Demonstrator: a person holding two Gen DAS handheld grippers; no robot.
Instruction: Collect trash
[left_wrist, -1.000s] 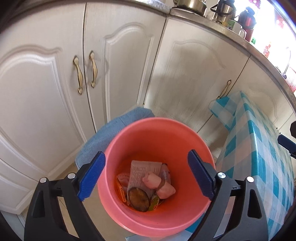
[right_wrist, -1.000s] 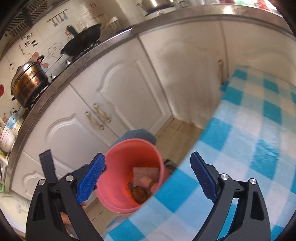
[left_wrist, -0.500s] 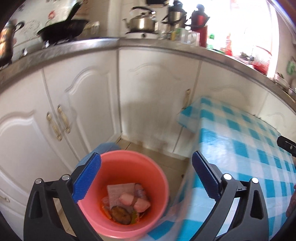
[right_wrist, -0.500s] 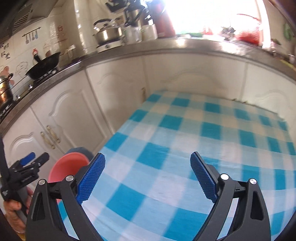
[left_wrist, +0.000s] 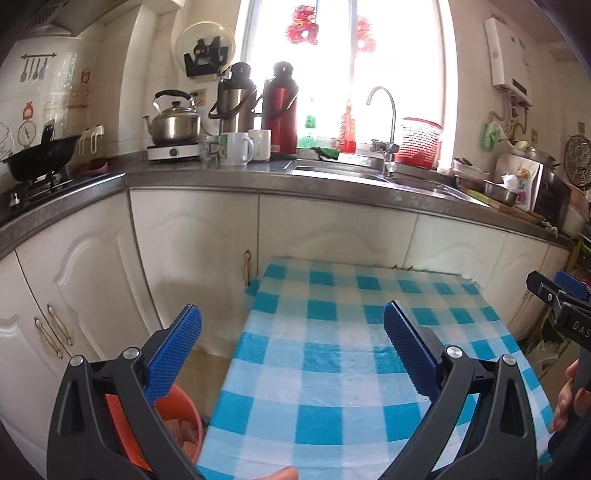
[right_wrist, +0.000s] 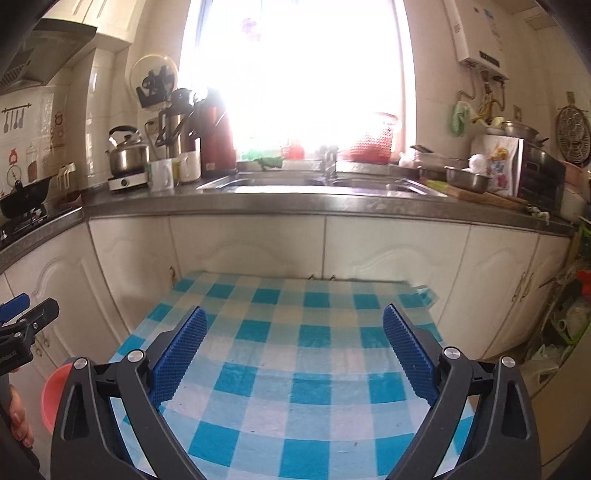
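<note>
Both claws hang wide and hold nothing, the left claw (left_wrist: 291, 347) and the right claw (right_wrist: 293, 350) each held above the blue-checked surface (left_wrist: 332, 373). The red trash bucket (left_wrist: 181, 424) stands on the floor just beside the surface's left edge, below the left claw's left finger, with some scraps showing inside. White cabinets (right_wrist: 251, 247) stand behind the surface.
</note>
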